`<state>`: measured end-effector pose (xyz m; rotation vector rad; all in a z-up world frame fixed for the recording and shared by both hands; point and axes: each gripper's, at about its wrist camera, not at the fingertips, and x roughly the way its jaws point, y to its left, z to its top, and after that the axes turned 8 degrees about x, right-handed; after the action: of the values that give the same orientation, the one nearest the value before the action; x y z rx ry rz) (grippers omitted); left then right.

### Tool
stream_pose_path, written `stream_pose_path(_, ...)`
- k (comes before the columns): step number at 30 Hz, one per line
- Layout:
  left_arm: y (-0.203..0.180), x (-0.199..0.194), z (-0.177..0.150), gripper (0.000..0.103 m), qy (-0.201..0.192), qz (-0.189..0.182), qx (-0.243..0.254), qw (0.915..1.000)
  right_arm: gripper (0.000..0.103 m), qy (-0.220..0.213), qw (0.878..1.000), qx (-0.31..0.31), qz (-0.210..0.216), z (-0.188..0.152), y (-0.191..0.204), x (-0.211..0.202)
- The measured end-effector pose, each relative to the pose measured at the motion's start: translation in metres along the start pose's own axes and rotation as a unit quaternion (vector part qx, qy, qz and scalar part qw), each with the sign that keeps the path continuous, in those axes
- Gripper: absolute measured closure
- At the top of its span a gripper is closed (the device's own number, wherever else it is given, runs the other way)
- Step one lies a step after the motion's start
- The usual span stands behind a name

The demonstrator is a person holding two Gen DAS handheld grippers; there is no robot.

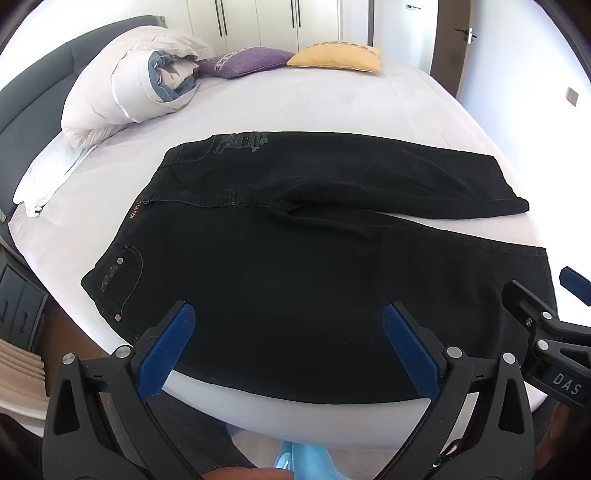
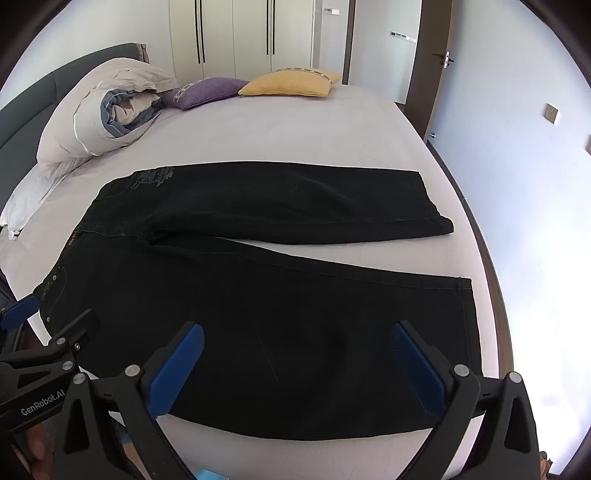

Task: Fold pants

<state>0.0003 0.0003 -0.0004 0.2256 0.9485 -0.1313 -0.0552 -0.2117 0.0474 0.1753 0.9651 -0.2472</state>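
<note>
- The black pants (image 1: 295, 266) lie flat and unfolded on the white bed (image 1: 295, 107), waistband toward 9 o'clock and leg hems toward 3 o'clock in both wrist views.
- The two legs spread apart in a narrow V: the far leg (image 1: 388, 181) runs toward 2 o'clock, the near leg (image 1: 406, 280) toward 4 o'clock, with a wedge of sheet showing between them.
- A pale printed design (image 1: 242, 142) sits near the waist at 11 o'clock of the pants; a riveted pocket (image 1: 118, 280) sits at the near waist corner at 8 o'clock.
- The left gripper (image 1: 288, 347) hovers over the near leg's thigh, tilted down, its blue pads spread wide with nothing clasped between them.
- The right gripper (image 2: 295, 365) hovers over the near leg's lower half, likewise spread wide and grasping nothing; whether its fingertips touch the fabric cannot be told.
- In the left wrist view the right gripper shows at 4 o'clock; in the right wrist view the left gripper shows at 8 o'clock, so the tools stand side by side along the near edge.
- A rolled duvet (image 1: 122, 92) lies at 10 o'clock on the bed, well apart from the pants.
- A purple cushion (image 1: 247, 61) and a yellow cushion (image 1: 336, 57) rest at 12 o'clock, just beside each other, before white wardrobe doors (image 2: 236, 33).
</note>
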Motion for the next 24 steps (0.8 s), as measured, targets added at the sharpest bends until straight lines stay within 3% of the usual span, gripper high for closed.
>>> stream_pose_path(24,-0.0009,-0.0048,-0.0005,0.000,-0.006,0.009,0.003,0.9999,0.000,0.001,1.000,0.002,0.002,-0.0005,-0.0012,0.0033)
